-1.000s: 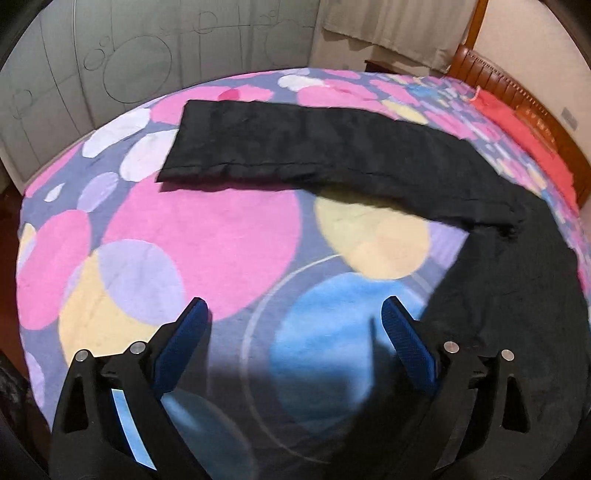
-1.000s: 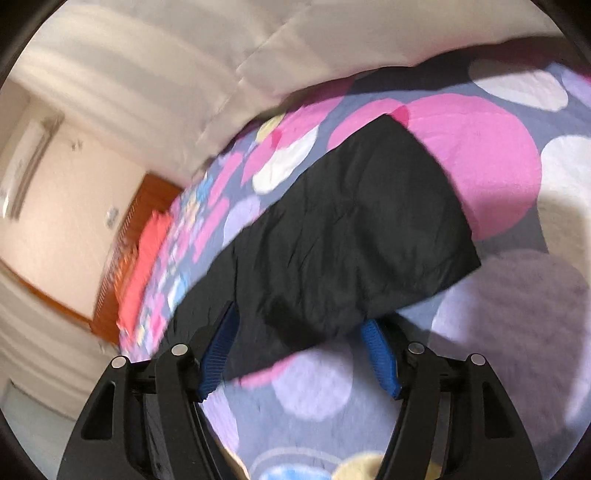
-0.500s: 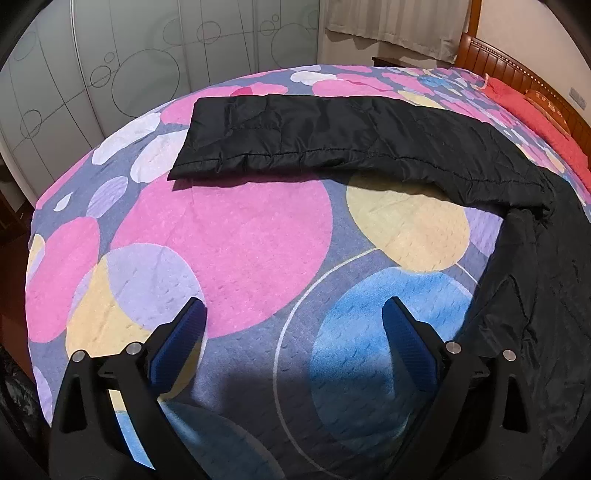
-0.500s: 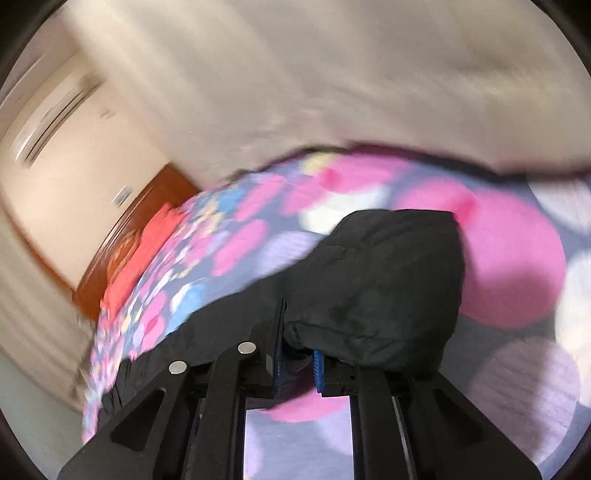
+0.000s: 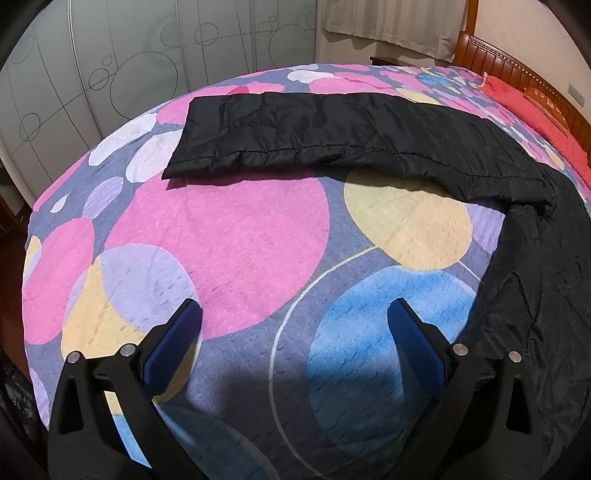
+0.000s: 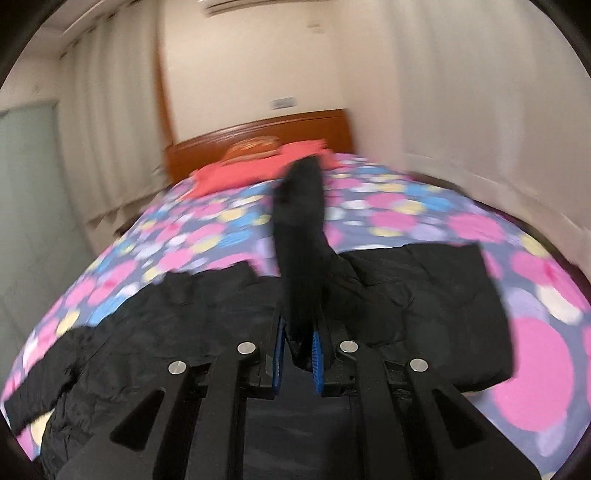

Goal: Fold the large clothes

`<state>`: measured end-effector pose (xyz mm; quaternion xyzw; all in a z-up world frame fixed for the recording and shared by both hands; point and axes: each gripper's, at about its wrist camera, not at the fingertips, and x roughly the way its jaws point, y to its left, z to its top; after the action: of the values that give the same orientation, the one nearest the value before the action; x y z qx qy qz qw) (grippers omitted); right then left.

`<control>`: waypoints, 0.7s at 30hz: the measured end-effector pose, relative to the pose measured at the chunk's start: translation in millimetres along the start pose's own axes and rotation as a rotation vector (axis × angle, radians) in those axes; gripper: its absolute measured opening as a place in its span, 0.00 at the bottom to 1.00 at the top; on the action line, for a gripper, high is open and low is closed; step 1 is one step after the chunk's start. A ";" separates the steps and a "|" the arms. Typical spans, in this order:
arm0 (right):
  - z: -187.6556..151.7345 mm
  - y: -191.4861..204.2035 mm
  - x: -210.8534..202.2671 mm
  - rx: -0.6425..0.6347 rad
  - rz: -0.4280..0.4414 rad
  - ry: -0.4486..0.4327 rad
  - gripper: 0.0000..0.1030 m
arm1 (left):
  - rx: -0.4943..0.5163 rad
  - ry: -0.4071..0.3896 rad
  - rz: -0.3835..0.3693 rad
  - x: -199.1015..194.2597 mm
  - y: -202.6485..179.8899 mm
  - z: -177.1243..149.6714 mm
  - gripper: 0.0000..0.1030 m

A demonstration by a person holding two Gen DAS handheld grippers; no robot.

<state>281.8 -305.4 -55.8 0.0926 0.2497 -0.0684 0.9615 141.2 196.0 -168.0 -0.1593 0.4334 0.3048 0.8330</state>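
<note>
A large black padded jacket lies on the bed. In the left wrist view one sleeve (image 5: 314, 136) stretches flat across the far side, and the jacket's body (image 5: 546, 277) lies at the right edge. My left gripper (image 5: 294, 312) hovers over the bare bedspread with nothing between its blue pads; its jaws are opening. In the blurred right wrist view my right gripper (image 6: 299, 325) is shut on a bunched black sleeve (image 6: 303, 229). That sleeve rises from the jaws above the spread-out jacket (image 6: 184, 325).
The bedspread (image 5: 240, 240) has big pink, blue and yellow circles. A red cover (image 5: 532, 107) lies by the wooden headboard (image 5: 517, 70). Frosted wardrobe doors (image 5: 110, 74) stand beyond the bed's far edge, and a curtain (image 5: 388, 22) hangs at the back.
My right gripper shut on the sleeve end, then lifted and swung it across while rolling, so it now faces the headboard. The left gripper stayed over the same spot, its jaws a little wider.
</note>
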 end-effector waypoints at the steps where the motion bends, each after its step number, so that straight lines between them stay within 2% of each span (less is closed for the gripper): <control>1: -1.8 14.7 4.7 -0.025 0.016 0.010 0.12 | 0.000 0.000 0.000 0.1 0.2 0.0 0.98; 6: -25.4 96.5 44.3 -0.178 0.100 0.105 0.12 | -0.001 -0.002 -0.001 0.3 0.1 -0.2 0.98; 9: -48.1 131.7 63.3 -0.254 0.129 0.175 0.12 | 0.000 -0.001 0.000 0.3 -0.4 -0.7 0.98; 14: -88.8 159.3 89.7 -0.363 0.107 0.335 0.16 | 0.001 -0.001 0.001 1.3 -0.3 -0.3 0.98; 15: -92.4 161.5 93.4 -0.378 0.097 0.356 0.19 | 0.000 -0.001 0.001 1.1 -0.3 -0.6 0.98; 17: -90.1 162.8 88.6 -0.384 0.120 0.355 0.32 | 0.000 -0.002 0.001 1.2 -0.3 -0.7 0.98; 18: -86.8 160.6 82.4 -0.365 0.159 0.354 0.53 | 0.000 -0.002 0.001 1.3 -0.4 -0.8 0.98; 19: -82.7 156.7 75.5 -0.344 0.190 0.347 0.67 | 0.000 -0.002 0.001 1.5 -0.4 -0.8 0.98; 21: -69.2 142.7 51.8 -0.295 0.253 0.301 0.67 | 0.000 -0.002 0.001 1.4 -0.5 -1.2 0.98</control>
<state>319.7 -156.3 -120.1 -0.0092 0.3839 0.1044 0.9174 141.4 195.5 -169.8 -0.1588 0.4327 0.3053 0.8333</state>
